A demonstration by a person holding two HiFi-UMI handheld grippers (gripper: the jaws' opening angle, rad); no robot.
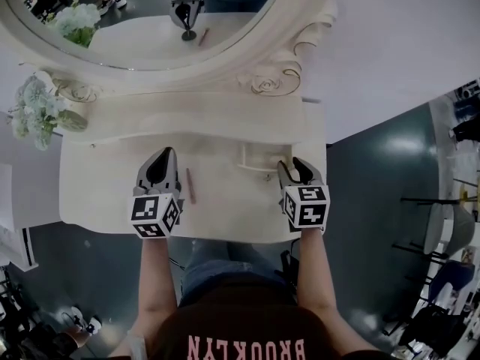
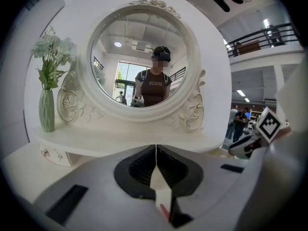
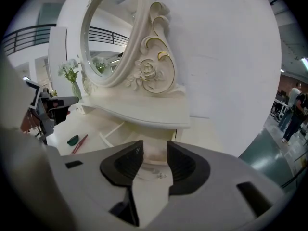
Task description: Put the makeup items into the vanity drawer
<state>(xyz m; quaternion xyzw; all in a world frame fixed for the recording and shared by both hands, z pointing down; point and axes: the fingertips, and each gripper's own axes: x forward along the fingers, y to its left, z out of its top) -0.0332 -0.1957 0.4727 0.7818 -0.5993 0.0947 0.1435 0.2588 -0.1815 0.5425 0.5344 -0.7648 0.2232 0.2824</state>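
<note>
- A slim reddish-brown makeup pencil (image 1: 190, 186) lies flat on the vanity top (image 1: 225, 212). It is just beside the left claw (image 1: 163, 156), on that claw's inner side and not touching it, and well apart from the right claw (image 1: 294, 167).
- In the right gripper view, a small dark green rounded item (image 3: 72, 140) lies just beside the pencil. What it is cannot be told.
- The drawer (image 1: 255, 168) stands pulled out from under the vanity's raised shelf (image 1: 195, 118), between the pencil and the right claw. The right claw's tips are at the drawer's front right corner.
- Left claw: its two jaws are pressed together with nothing between them. It points towards the mirror (image 2: 139, 61).
- Right claw: its two jaws are spread and pinch nothing. The drawer's pale front shows through the gap.
- The vanity is smooth, cream-white and matt, with a curved front edge.
- The mirror is oval, in a thick cream frame carved with roses and scrolls.
- The drawer is a shallow, thin-walled rectangular tray in the same cream.
- Each claw has black ribbed pads in a pale grey body and carries a cube with black-and-white square markers.
- A tall, ribbed green vase (image 2: 46, 110) holds white flowers at the shelf's left end.
- Counted: one pencil, one green item, one open drawer, one mirror, one vase and two claws.
</note>
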